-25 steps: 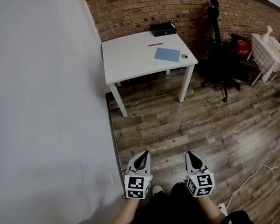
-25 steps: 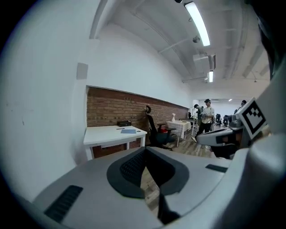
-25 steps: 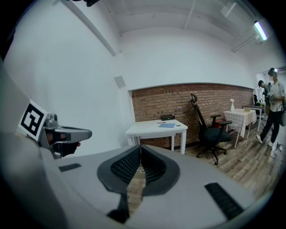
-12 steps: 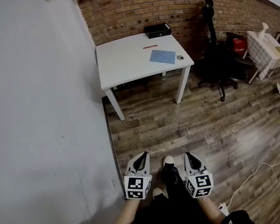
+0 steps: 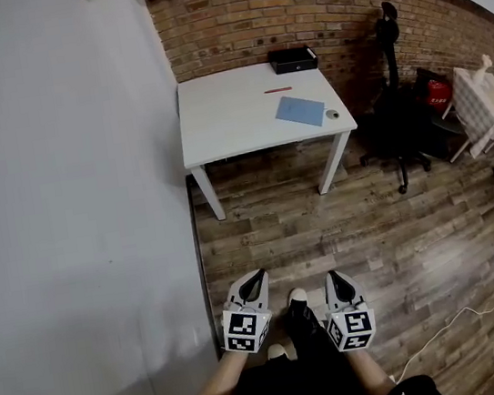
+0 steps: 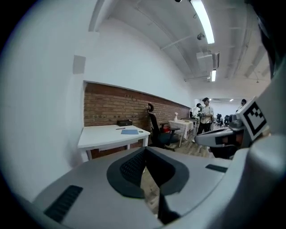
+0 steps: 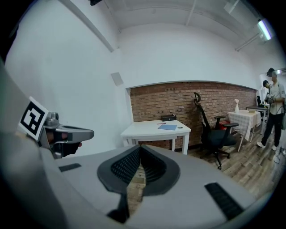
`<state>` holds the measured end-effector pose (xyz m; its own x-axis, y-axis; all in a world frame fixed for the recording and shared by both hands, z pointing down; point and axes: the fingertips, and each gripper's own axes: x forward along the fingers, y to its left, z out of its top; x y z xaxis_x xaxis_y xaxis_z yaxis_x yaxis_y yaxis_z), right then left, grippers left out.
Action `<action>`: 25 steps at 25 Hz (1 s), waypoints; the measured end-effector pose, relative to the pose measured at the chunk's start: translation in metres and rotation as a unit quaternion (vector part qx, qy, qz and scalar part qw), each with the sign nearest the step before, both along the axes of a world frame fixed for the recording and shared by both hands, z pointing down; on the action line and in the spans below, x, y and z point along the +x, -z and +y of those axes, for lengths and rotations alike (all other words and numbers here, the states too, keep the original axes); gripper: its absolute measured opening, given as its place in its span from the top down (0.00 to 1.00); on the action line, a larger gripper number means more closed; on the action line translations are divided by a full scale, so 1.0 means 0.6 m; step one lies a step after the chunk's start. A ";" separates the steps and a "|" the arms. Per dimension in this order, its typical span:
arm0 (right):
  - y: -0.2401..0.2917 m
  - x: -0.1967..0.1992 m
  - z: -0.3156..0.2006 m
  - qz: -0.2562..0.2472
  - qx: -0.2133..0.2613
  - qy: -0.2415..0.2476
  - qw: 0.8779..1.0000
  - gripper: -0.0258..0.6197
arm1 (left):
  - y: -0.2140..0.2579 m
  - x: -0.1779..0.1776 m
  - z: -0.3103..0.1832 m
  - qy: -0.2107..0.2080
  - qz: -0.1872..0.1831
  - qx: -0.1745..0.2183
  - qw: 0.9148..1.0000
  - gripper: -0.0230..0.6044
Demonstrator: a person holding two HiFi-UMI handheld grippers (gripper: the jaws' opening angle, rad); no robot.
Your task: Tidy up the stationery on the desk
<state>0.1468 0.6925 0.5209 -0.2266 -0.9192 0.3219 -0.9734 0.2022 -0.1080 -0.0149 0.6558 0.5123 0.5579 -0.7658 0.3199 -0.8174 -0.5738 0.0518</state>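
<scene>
Tidying looks unstarted. The left tool (image 5: pixel 255 276) and right tool (image 5: pixel 333 275), jaws together and empty, hover at lower centre, well apart from the white counter (image 5: pixel 227 126) at upper centre, where a flat blue notebook (image 5: pixel 299 111), thin red pen (image 5: pixel 278 90) and black rectangular box (image 5: pixel 293 60) wait.

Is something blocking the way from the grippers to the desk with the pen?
Nothing visible does: only wooden floor lies between the left gripper, the right gripper and the desk.

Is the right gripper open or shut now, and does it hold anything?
Shut and empty: the right gripper shows, in its own view, jaws meeting at the tips, nothing between them.
</scene>
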 end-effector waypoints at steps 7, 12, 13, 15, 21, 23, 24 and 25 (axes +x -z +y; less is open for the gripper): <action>-0.001 0.018 -0.106 -0.003 -0.004 0.016 1.000 0.92 | -0.001 0.027 -0.099 0.007 -0.003 -0.005 1.000 0.94; 0.008 0.023 -0.170 -0.008 0.000 0.032 0.999 0.92 | 0.016 0.039 -0.157 0.018 -0.008 -0.002 1.000 0.94; 0.010 0.023 -0.181 -0.009 0.001 0.035 0.999 0.92 | 0.018 0.040 -0.168 0.021 -0.008 -0.001 1.000 0.94; 0.011 0.028 -0.203 -0.008 0.001 0.042 0.999 0.92 | 0.020 0.046 -0.188 0.026 -0.009 -0.002 1.000 0.94; 0.001 0.054 -0.255 -0.012 -0.008 0.047 0.999 0.92 | 0.022 0.070 -0.233 0.032 -0.013 -0.006 0.999 0.94; 0.003 0.060 -0.273 -0.015 -0.007 0.050 0.999 0.92 | 0.023 0.074 -0.249 0.036 -0.014 -0.006 0.999 0.94; 0.003 0.063 -0.283 -0.016 -0.007 0.051 0.999 0.92 | 0.022 0.077 -0.258 0.039 -0.015 -0.007 0.999 0.94; 0.003 0.067 -0.291 -0.018 -0.007 0.053 0.998 0.92 | 0.021 0.081 -0.267 0.041 -0.015 -0.008 0.999 0.94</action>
<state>0.1869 0.5176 0.5190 -0.3334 -0.8853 0.3241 -0.9423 0.3018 -0.1449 0.0334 0.4958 0.4996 0.4833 -0.8030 0.3488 -0.8630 -0.5040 0.0356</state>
